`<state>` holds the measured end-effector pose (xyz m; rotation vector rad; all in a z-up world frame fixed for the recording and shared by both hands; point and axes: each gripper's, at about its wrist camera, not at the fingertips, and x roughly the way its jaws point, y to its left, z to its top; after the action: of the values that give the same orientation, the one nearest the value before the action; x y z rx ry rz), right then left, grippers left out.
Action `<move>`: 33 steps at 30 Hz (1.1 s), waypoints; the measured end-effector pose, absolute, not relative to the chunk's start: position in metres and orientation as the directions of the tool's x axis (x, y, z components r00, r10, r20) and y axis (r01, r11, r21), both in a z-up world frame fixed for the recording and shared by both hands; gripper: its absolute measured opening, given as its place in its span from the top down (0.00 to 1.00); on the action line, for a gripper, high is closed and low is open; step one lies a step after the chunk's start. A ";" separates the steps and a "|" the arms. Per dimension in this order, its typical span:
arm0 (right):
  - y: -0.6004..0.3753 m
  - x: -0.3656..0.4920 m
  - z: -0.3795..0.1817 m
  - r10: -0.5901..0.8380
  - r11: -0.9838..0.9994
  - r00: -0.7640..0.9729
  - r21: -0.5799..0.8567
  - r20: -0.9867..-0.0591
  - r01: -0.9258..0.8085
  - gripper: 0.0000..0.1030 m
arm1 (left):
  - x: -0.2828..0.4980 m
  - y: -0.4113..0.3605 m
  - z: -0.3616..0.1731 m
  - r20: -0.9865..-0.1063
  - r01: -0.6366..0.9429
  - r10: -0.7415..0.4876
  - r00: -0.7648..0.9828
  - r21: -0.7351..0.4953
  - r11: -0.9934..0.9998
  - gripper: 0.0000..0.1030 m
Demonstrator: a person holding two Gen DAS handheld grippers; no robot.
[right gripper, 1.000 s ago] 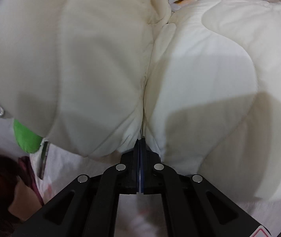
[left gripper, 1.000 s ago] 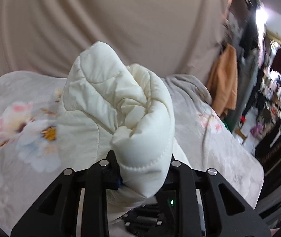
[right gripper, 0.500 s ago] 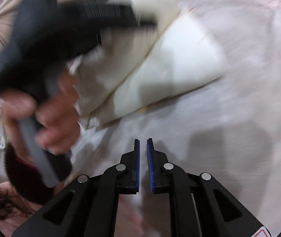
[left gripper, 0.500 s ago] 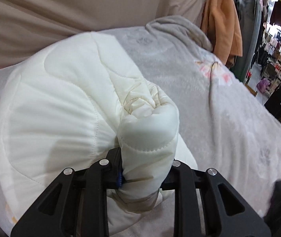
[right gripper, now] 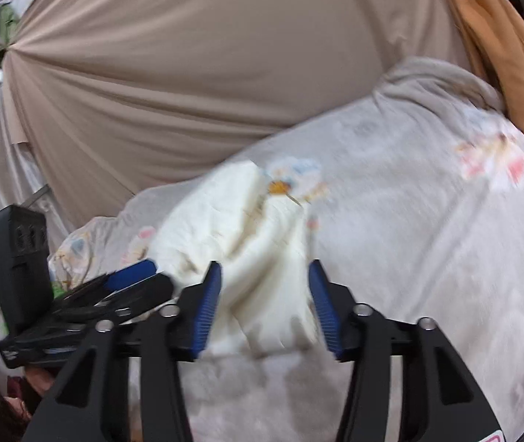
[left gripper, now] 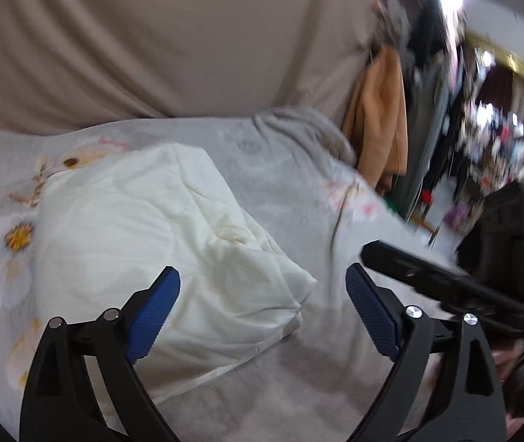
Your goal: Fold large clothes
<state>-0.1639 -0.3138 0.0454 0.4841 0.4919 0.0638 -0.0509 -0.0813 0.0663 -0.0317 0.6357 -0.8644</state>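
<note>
A cream quilted jacket lies folded in a bundle on a grey flowered blanket; it also shows in the right wrist view. My left gripper is open and empty, just above the bundle's near corner. My right gripper is open and empty, hovering before the bundle. The right gripper's body shows at the right of the left wrist view. The left gripper shows at the left of the right wrist view.
A beige curtain hangs behind the blanket. An orange garment hangs at the back right, beside a cluttered shop area. The blanket spreads wide to the right of the bundle.
My left gripper has let go of the jacket and opened wide. My right gripper, shut a second ago, has opened and pulled back. The jacket now lies on the blanket.
</note>
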 end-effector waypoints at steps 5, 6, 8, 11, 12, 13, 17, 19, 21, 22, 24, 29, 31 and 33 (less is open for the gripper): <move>-0.302 -0.106 0.059 0.278 0.886 0.852 0.462 -0.444 -0.049 0.38 | -0.027 -0.025 0.076 -0.487 0.515 -0.611 0.624 -0.332 0.790 0.12; -0.295 -0.090 0.056 0.304 0.885 0.830 0.461 -0.467 -0.064 0.37 | -0.021 -0.017 0.074 -0.497 0.474 -0.571 0.653 -0.320 0.820 0.12; -0.280 -0.066 0.046 0.332 0.882 0.781 0.468 -0.529 -0.057 0.37 | -0.015 -0.011 0.067 -0.523 0.433 -0.519 0.677 -0.287 0.854 0.12; -0.271 -0.045 0.028 0.292 0.905 0.731 0.425 -0.617 -0.003 0.63 | -0.010 -0.010 0.051 -0.559 0.425 -0.510 0.654 -0.286 0.859 0.12; -0.271 -0.044 0.025 0.307 0.900 0.726 0.436 -0.615 -0.011 0.76 | -0.009 -0.015 0.047 -0.567 0.433 -0.517 0.641 -0.289 0.854 0.12; -0.276 -0.048 0.026 0.336 0.878 0.736 0.478 -0.588 -0.018 0.81 | -0.009 -0.017 0.044 -0.571 0.441 -0.523 0.633 -0.290 0.849 0.12; -0.296 -0.073 0.032 0.337 0.853 0.800 0.521 -0.497 -0.035 0.84 | -0.007 -0.038 0.028 -0.603 0.472 -0.527 0.598 -0.266 0.840 0.12; -0.303 -0.071 0.015 0.318 0.849 0.784 0.528 -0.533 0.015 0.84 | 0.000 -0.052 0.008 -0.653 0.469 -0.504 0.565 -0.249 0.848 0.13; -0.313 -0.062 -0.018 0.345 0.819 0.752 0.572 -0.563 0.052 0.82 | 0.002 -0.065 -0.008 -0.677 0.460 -0.436 0.592 -0.160 0.873 0.13; -0.317 -0.059 -0.035 0.380 0.786 0.734 0.615 -0.562 0.063 0.82 | -0.001 -0.072 -0.014 -0.679 0.467 -0.403 0.613 -0.100 0.879 0.12; -0.321 -0.054 -0.050 0.423 0.739 0.721 0.669 -0.549 0.077 0.82 | -0.004 -0.080 -0.022 -0.674 0.462 -0.357 0.647 -0.027 0.887 0.11; -0.316 -0.058 -0.025 0.383 0.781 0.728 0.620 -0.568 0.073 0.74 | 0.000 -0.075 -0.024 -0.671 0.436 -0.349 0.654 -0.043 0.899 0.09; -0.318 -0.063 0.002 0.339 0.796 0.777 0.602 -0.530 0.063 0.69 | 0.002 -0.071 -0.022 -0.676 0.431 -0.356 0.645 -0.064 0.900 0.09; -0.321 -0.059 0.028 0.304 0.813 0.808 0.580 -0.505 0.056 0.66 | 0.003 -0.071 -0.021 -0.677 0.429 -0.360 0.642 -0.072 0.900 0.09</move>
<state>-0.0589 -0.3208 0.0284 0.6162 0.6248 0.1417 0.0032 -0.0707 -0.0208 0.0984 0.7496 -0.4505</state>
